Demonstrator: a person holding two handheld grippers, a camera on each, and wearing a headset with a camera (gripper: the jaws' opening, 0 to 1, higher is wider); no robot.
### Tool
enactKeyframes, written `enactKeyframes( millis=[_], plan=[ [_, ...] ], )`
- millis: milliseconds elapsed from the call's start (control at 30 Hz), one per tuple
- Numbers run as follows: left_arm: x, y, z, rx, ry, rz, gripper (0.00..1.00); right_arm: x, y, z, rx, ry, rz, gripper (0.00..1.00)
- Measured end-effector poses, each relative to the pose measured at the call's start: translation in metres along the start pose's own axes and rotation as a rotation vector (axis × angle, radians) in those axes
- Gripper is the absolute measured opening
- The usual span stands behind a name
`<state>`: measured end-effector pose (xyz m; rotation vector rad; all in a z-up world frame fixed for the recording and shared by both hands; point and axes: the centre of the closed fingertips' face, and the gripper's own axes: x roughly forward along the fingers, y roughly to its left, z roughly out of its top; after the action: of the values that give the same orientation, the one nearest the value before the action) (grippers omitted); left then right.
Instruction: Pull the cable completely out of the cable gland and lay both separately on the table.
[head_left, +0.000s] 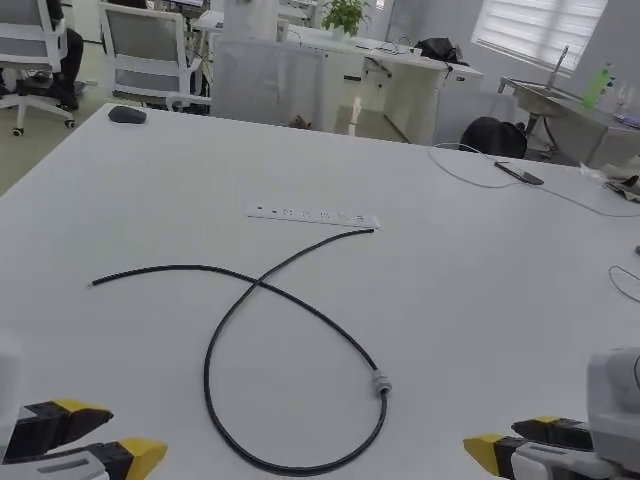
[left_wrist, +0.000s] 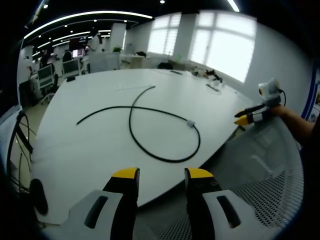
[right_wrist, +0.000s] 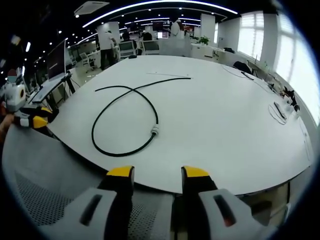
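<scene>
1. Left gripper (left_wrist: 161, 175): you are holding it off the near edge of the bench (head_left: 480, 300), at the lower left of the head view. Its jaws are standing apart, released, with nothing between them.
2. Right gripper (right_wrist: 158, 172): you are holding it off the same edge, at the lower right of the head view. Its jaws are also standing apart and gripping nothing.
3. Cable (head_left: 257, 284): black, it is lying flat on the bench, well apart from both grippers. It is crossing over itself once and forming one large loop on your side of the crossing. One free end is pointing left and the other is reaching toward the far side.
4. Cable gland (head_left: 380, 383): small and pale grey, it is sitting on the cable at the right side of the loop. Cable is running out of both its ends.
5. White strip (head_left: 312, 216): it is lying flat just beyond the cable's far end. You cannot tell whether the two are touching.
6. Mouse (head_left: 127, 115): dark, it is sitting near the bench's far left corner.
7. Office chairs (head_left: 145, 50): they are standing beyond the far edge of the bench.
</scene>
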<state>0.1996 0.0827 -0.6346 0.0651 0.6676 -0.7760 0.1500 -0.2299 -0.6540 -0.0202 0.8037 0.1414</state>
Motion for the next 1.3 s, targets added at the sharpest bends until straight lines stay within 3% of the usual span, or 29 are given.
enactKeyframes(
  millis=[1300],
  plan=[
    [-0.0002,0.0028,0.0007,-0.001,0.0,0.018,0.36,0.0001,-0.0001,-0.0004,0.005,0.003,0.003,0.39]
  ],
)
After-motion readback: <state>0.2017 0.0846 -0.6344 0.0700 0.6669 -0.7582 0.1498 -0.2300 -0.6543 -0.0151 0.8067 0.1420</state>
